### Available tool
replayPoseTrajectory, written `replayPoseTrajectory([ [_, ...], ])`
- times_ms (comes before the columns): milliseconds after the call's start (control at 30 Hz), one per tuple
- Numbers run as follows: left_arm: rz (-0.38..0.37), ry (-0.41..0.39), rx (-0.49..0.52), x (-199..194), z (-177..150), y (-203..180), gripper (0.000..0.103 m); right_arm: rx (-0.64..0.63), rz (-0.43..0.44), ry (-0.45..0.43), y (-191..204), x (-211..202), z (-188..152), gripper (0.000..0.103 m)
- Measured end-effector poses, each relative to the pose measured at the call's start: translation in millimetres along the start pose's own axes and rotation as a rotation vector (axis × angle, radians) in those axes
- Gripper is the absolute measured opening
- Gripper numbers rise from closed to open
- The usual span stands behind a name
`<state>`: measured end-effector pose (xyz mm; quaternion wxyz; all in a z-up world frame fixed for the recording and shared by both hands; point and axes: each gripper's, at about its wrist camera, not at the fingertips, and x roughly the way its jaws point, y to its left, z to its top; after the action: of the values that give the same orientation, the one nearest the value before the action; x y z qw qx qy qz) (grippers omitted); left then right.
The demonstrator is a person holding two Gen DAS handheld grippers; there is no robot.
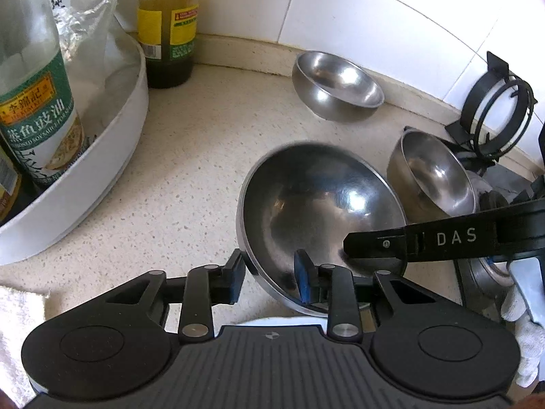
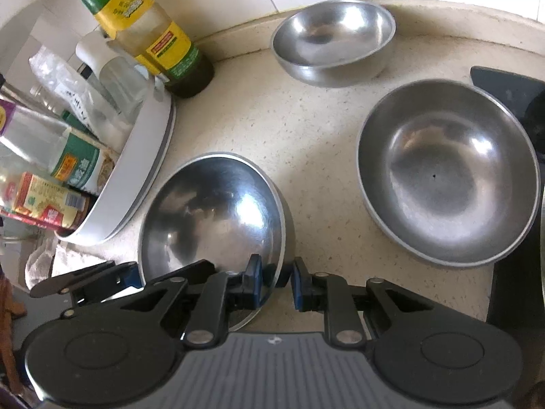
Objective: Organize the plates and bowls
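Left hand-held gripper [image 1: 270, 277]: we angle it steeply down, pads pinching the near rim of the tilted steel bowl [image 1: 316, 211].
Right hand-held gripper [image 2: 276, 281]: we pitch it down too, pinching the same bowl's opposite rim.
Beyond both: two more bowls on the table [image 2: 306, 129], a small bowl [image 2: 333, 39] farthest and a wide bowl [image 2: 446, 173] right.

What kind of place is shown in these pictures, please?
Most likely a home kitchen counter. A speckled countertop meets a white tiled wall, sauce bottles stand in the corner, and steel bowls sit beside what looks like a gas stove's pot support.
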<state>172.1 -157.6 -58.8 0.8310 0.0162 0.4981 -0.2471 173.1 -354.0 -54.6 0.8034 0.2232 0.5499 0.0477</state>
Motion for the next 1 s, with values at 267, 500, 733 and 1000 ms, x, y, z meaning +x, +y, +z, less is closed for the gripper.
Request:
replayPoseTrajectory([
  [267,0.016,-0.054,-0.017,-20,10,5,0.055,-0.009,-0.008,-0.056,1,-15,9,0.049],
  [500,0.048,-0.113,0.003,-45,20,-3,0.067,-0.041,0.014,-0.142,5,-53,19,0.055],
  [733,0.061,-0.159,0.028,-58,40,-21,0.073,-0.017,-0.009,-0.216,-9,-84,36,0.056],
  [1000,0.053,-0.187,0.069,-52,84,-50,0.075,-0.001,-0.076,-0.268,-32,-106,62,0.057],
])
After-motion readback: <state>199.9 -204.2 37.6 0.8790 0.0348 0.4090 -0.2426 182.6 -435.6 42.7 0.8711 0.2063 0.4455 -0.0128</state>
